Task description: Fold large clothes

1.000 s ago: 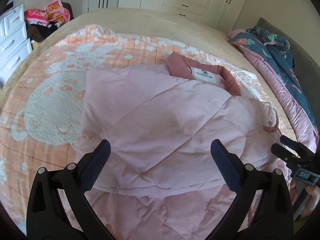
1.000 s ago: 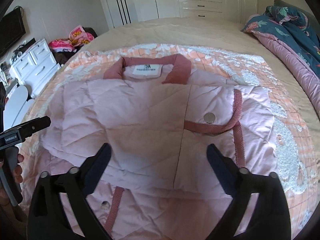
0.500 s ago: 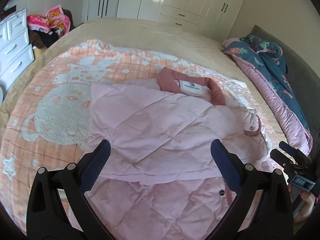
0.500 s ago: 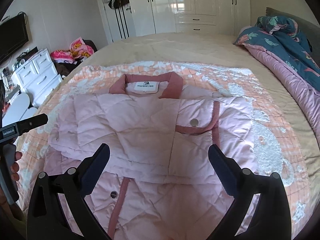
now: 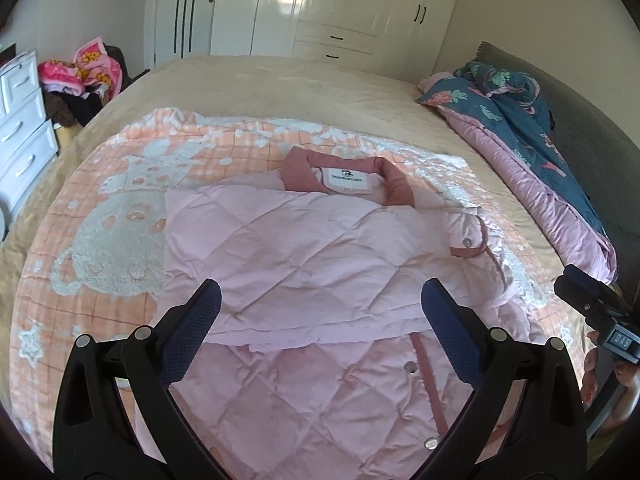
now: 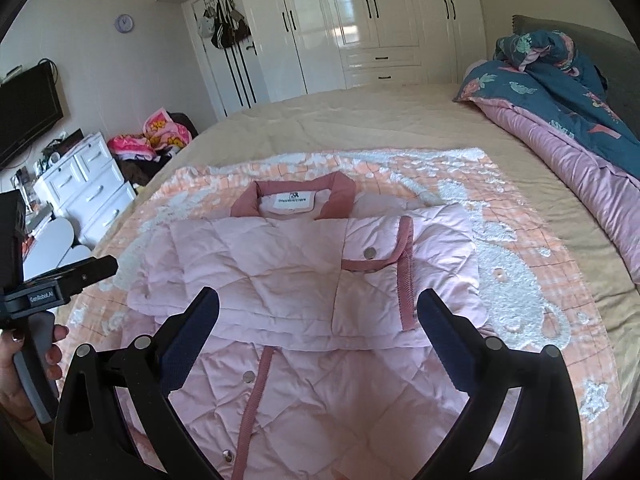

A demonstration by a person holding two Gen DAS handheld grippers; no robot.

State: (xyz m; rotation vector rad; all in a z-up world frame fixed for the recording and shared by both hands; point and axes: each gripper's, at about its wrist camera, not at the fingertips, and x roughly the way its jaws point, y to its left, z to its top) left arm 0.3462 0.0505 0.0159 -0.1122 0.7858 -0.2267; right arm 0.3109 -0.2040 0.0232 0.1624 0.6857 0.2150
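The pink quilted jacket (image 6: 304,280) lies on the bed's blanket (image 6: 516,280), both sleeves folded across. Both claws — left claw (image 5: 320,312), right claw (image 6: 318,312) — hover spread wide, empty. Lifting the hem carelessly could slide the 2 sleeves loose.

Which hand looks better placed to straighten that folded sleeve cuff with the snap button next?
Probably right: the open right gripper faces the dusty-pink-trimmed cuff on the pale pink quilted jacket; from the open left gripper it sits off rightward.
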